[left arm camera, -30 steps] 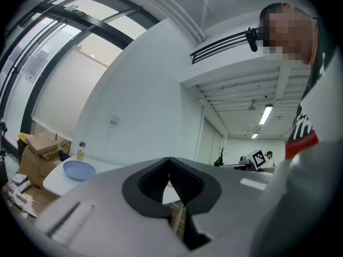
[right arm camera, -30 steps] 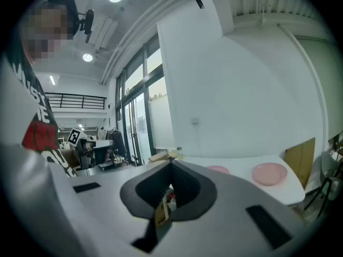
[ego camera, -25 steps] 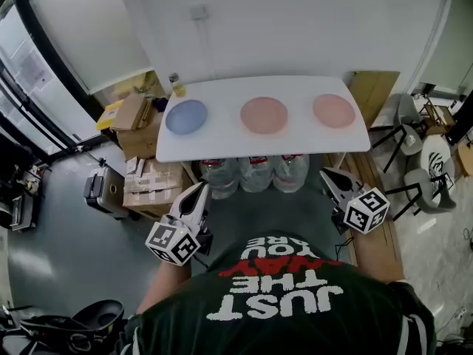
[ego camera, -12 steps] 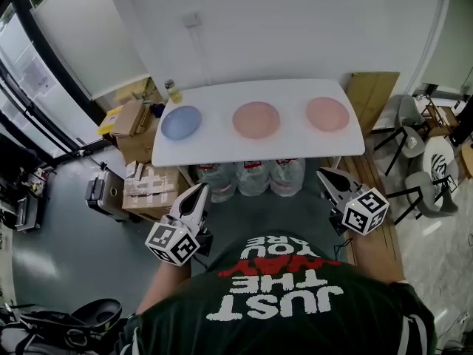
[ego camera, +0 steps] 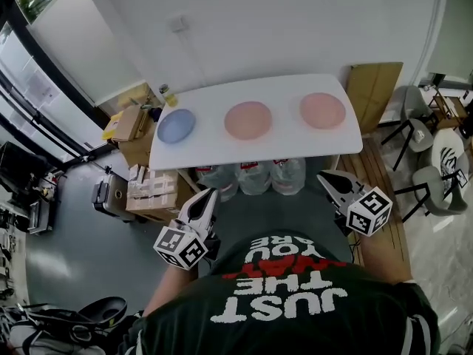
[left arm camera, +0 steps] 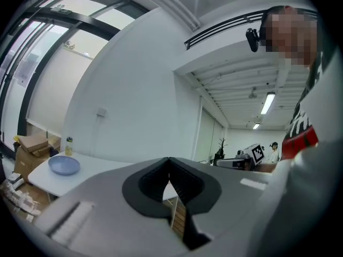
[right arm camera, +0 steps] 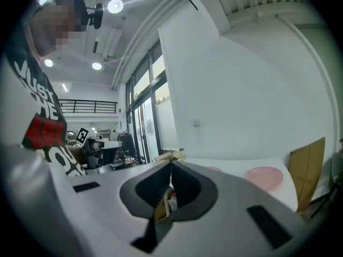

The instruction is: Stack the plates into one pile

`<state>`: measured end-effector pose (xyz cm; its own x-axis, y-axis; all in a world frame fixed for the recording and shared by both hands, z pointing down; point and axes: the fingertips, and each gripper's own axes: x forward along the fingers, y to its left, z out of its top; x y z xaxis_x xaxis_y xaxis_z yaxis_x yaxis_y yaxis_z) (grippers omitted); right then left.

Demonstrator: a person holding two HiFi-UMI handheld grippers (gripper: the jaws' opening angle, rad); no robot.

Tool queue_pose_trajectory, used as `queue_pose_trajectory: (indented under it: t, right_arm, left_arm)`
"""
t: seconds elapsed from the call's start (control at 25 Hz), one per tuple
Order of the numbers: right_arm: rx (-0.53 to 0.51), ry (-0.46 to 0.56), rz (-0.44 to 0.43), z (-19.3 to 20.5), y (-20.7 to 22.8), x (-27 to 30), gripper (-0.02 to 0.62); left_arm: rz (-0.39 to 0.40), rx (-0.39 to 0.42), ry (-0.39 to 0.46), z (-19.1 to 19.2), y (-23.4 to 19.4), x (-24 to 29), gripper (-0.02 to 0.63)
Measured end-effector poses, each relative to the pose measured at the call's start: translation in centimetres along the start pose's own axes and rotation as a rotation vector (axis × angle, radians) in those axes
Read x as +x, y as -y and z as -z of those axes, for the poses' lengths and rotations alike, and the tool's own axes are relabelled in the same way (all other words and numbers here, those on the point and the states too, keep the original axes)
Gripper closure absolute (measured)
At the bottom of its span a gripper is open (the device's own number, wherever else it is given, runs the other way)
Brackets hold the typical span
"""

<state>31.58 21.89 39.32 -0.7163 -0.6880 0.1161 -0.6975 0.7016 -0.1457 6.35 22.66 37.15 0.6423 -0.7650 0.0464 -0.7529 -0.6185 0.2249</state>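
Note:
Three plates lie in a row on the white table: a blue plate at the left, a pink plate in the middle and another pink plate at the right. My left gripper hangs shut and empty in front of the table, short of its near edge. My right gripper is also shut on nothing, below the table's right end. The blue plate appears in the left gripper view, the right pink plate in the right gripper view.
A small bottle stands at the table's back left corner. Water jugs sit under the table. Cardboard boxes are stacked at the left, a cardboard sheet leans at the right, and chairs stand farther right.
The head view has shifted, so the table sits slightly higher and more to the left in frame. The left gripper has drifted a little right. Both grippers stay shut.

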Motion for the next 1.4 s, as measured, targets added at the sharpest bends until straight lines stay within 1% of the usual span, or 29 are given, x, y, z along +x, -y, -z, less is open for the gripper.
queue_pose_trajectory:
  t: [0.12,0.24,0.36,0.52,0.64,0.72,0.8,0.88,1.0,1.08,1.16,1.28,1.4]
  right_arm:
    - [0.009,-0.015,-0.011,0.4,0.9,1.8,0.588]
    - [0.003,-0.037,-0.015,1.1,1.4,4.7,0.588]
    - [-0.012,-0.060,0.000,1.5,2.2,9.1,0.588]
    - [-0.044,-0.064,0.051,0.7,3.9,17.1,0.588]
    - [-0.031,-0.052,0.097,-1.2,5.1,23.7,0.588]
    - [-0.035,-0.051,0.116,-2.5,5.8,27.8,0.588]
    - [-0.041,-0.055,0.136,-3.5,6.5,31.3,0.588]
    - [-0.044,-0.066,0.153,-4.0,7.0,34.1,0.588]
    - [-0.054,-0.098,0.182,-3.9,8.5,37.5,0.588]
    - [-0.054,-0.112,0.211,-3.6,10.0,39.1,0.588]
    - [-0.045,-0.122,0.221,-3.3,11.3,40.4,0.588]
    - [-0.036,-0.135,0.180,-3.0,12.7,41.9,0.588]
    - [-0.035,-0.140,0.123,-2.7,14.1,42.6,0.588]
  left_arm:
    - [-0.002,0.002,-0.020,0.2,-1.5,1.1,0.601]
    - [-0.006,-0.037,-0.020,0.9,-4.9,2.3,0.601]
    - [0.017,-0.070,-0.023,1.7,-10.0,4.3,0.601]
    - [0.082,-0.098,-0.032,1.8,-18.8,8.3,0.601]
    - [0.140,-0.130,-0.076,0.9,-25.6,11.5,0.601]
    - [0.185,-0.136,-0.116,0.6,-29.3,13.5,0.601]
    - [0.217,-0.145,-0.167,1.2,-32.3,15.2,0.601]
    - [0.237,-0.177,-0.214,2.4,-34.8,16.6,0.601]
    - [0.250,-0.202,-0.269,4.2,-37.4,18.9,0.601]
    - [0.260,-0.203,-0.298,5.2,-38.0,20.2,0.600]
    - [0.269,-0.204,-0.323,6.1,-38.0,21.4,0.600]
    - [0.263,-0.207,-0.346,6.9,-37.7,22.9,0.600]
    - [0.229,-0.198,-0.380,8.0,-37.7,24.4,0.598]
